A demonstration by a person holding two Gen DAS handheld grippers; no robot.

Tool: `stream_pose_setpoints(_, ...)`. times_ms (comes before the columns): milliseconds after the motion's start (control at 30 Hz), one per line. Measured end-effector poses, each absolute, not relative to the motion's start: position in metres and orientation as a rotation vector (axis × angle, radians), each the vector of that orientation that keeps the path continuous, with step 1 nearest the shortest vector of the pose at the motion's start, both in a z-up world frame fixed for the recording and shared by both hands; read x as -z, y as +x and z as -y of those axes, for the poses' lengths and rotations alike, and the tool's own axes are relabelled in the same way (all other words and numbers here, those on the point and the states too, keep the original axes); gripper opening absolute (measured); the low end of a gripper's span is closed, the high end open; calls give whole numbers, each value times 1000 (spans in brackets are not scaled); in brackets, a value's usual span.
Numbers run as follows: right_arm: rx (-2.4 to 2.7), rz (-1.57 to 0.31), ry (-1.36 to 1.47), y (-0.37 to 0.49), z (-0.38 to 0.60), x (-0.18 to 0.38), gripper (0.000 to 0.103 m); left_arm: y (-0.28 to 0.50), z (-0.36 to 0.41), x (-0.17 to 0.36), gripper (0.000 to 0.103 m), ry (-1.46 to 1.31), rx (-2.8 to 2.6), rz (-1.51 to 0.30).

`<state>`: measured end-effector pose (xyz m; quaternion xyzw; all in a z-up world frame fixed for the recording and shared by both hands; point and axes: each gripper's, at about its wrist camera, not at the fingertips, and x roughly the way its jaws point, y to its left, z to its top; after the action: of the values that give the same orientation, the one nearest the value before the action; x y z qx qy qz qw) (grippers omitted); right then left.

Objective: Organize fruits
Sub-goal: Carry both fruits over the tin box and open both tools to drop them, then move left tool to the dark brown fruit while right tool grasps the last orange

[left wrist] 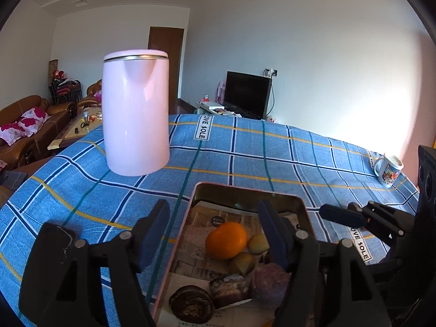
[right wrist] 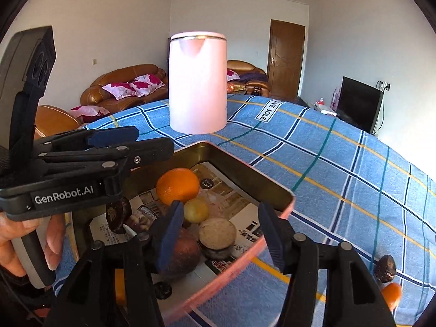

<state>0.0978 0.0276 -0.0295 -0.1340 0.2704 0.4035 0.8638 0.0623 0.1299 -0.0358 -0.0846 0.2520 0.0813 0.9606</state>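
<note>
Right wrist view: the right gripper (right wrist: 218,231), jaws parted and empty, is held over the pink-rimmed metal tray (right wrist: 275,188), where the firm, smooth, round orange (right wrist: 177,185), best pinched across its middle, is seen.

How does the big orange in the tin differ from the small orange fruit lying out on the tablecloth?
The big orange lies inside the tin tray on newspaper, among other fruits; the small orange fruit lies outside it on the blue checked tablecloth, beside a dark brown fruit. The big orange shows whole; the small one is partly cut off near the picture's edge. Both are bright orange and rounded.
</note>
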Motion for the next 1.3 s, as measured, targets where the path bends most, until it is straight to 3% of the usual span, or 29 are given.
stream_pose_setpoints(200, -626, -572, -282, 119, 61, 26, 62, 67, -83, 25, 72, -119, -81, -496)
stream_pose_setpoints(333, -470, -673, -224, 150, 120, 38, 62, 78, -44, 22, 73, -75, -14, -505)
stream_pose_setpoints(567, -514, -816, -152, 174, 138, 59, 62, 103, 4, 31, 73, -36, 79, -577)
stream_pose_setpoints(633, -531, -840, -142, 178, 138, 62, 57, 110, 10, 33, 73, -34, 91, -596)
stream_pose_setpoints(700, -544, -866, -136, 181, 137, 67, 37, 116, 15, 35, 73, -29, 92, -611)
stream_pose_setpoints(1300, -316, -741, 0, 197, 216, 49, 37, 195, 89, 67, 73, -28, 157, -769)
